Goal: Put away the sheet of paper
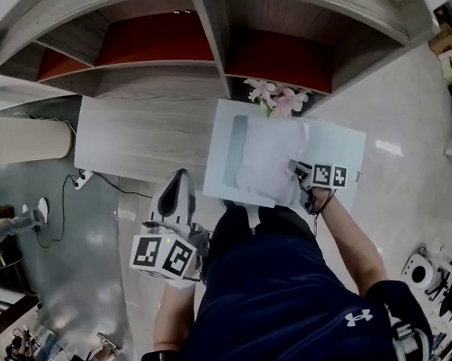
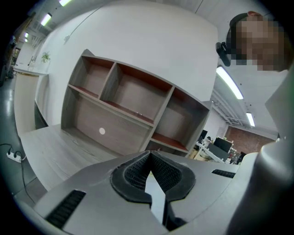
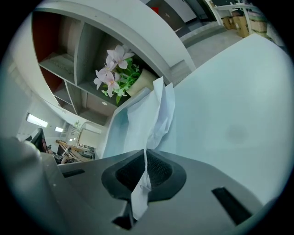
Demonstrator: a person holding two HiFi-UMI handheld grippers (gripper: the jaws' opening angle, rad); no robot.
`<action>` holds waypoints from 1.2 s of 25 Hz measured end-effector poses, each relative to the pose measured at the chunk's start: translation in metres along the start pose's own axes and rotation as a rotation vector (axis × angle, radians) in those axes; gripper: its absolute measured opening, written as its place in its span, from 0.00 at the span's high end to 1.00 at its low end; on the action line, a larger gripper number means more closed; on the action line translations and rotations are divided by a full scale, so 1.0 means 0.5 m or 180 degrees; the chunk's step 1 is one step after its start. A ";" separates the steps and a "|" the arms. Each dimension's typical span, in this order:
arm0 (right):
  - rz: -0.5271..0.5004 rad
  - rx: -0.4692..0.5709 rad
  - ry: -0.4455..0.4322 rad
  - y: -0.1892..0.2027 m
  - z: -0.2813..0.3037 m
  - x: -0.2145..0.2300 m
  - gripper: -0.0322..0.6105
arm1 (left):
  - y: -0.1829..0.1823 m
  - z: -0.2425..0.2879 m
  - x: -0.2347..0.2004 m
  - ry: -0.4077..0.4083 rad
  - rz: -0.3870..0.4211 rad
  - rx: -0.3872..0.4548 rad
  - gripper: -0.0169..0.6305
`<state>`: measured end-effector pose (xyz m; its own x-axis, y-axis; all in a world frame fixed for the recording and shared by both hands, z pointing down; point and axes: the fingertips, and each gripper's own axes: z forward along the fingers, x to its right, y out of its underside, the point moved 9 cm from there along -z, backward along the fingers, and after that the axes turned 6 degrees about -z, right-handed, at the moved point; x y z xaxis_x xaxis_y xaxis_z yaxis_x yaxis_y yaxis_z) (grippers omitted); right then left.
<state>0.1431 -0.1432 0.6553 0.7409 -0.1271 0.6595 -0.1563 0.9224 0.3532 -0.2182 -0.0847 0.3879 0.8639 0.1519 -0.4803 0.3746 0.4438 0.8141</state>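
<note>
- You are pinching the sheet of paper (image 1: 258, 151) in the right gripper (image 1: 300, 171). The right gripper view is showing a crumpled edge of the sheet caught between its pressed-together pads.
- The left gripper (image 1: 178, 179) is showing its jaws pressed together at the tips with nothing between them. It is hanging low and to the left, apart from the sheet.
- The sheet is hanging in the air in front of you, above the floor. It is not resting on the desk top (image 1: 139, 131) or in the shelf unit (image 1: 211, 39).
- From the right gripper, the sheet is spreading forward and to your left, so its long axis is running roughly across your body.
- In the head view its far edge is lying close under the flowers (image 1: 278, 98), which are standing in the lower right compartment. I cannot tell whether paper and petals are touching.
- Judgement: the coming move is turning on this lie. The right gripper is alone in carrying the sheet, and the free far edge is leading toward the shelf.
- Judgement: the left gripper is nearer the sheet's free left side, should you be needing support there.
- Risk, as judged: the limp sheet is likely to fold or brush the flowers.
</note>
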 end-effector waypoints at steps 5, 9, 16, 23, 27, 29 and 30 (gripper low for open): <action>-0.0039 -0.0058 0.0007 -0.003 0.038 -0.024 0.93 | -0.011 -0.012 -0.042 -0.0040 -0.0066 0.0011 0.95; -0.0062 -0.0091 0.0000 -0.006 0.065 -0.041 0.93 | -0.017 -0.017 -0.069 -0.0068 -0.0098 0.0016 0.95; -0.0095 -0.0127 -0.0032 -0.008 0.098 -0.071 0.93 | -0.030 -0.023 -0.100 -0.0065 -0.0133 0.0013 0.95; -0.0112 -0.0151 -0.0085 -0.006 0.130 -0.099 0.93 | -0.041 -0.038 -0.119 -0.0076 -0.0133 0.0044 0.95; -0.0124 -0.0158 -0.0096 -0.004 0.143 -0.108 0.93 | -0.039 -0.051 -0.134 -0.0115 -0.0163 0.0055 0.95; -0.0137 -0.0167 -0.0097 -0.003 0.145 -0.113 0.93 | -0.039 -0.058 -0.139 -0.0106 -0.0178 0.0055 0.95; -0.0140 -0.0171 -0.0097 -0.003 0.146 -0.115 0.93 | -0.039 -0.059 -0.141 -0.0095 -0.0177 0.0058 0.95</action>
<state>0.0529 -0.1640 0.6651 0.7258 -0.1782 0.6644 -0.0881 0.9338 0.3467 -0.2963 -0.0778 0.3962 0.8511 0.1008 -0.5153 0.4283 0.4346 0.7923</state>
